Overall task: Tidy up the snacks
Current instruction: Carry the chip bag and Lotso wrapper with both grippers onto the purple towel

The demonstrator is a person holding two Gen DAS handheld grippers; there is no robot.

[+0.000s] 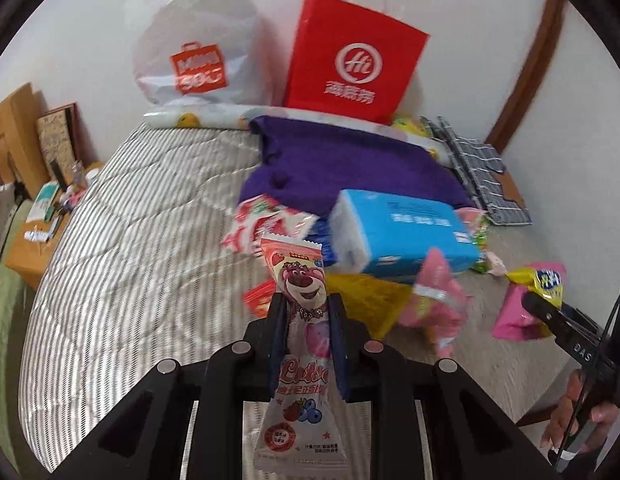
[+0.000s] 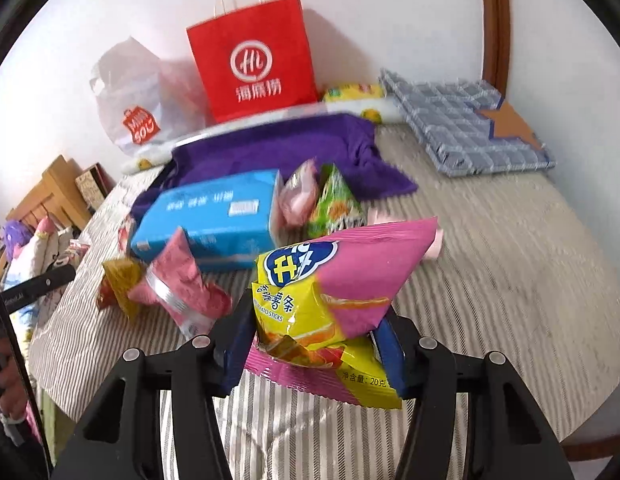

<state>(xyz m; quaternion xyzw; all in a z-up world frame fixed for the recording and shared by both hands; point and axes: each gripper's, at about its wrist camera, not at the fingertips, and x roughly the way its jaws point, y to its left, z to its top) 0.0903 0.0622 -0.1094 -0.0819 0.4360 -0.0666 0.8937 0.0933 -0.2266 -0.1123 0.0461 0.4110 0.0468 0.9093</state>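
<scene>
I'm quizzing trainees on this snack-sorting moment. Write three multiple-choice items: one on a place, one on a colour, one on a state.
1. Where does the red bag stand?
A. against the wall behind the bed
B. on the floor
C. on the side table

2. What colour is the tissue pack?
A. green
B. blue
C. black

3. What is the left gripper doing?
A. hanging open
B. shut on nothing
C. shut on the bear packet

Key: 1 A, it stands upright against the white wall behind the purple cloth. 2 B, its wrapper is bright blue. 3 C, both fingers pinch the packet's middle.
</scene>
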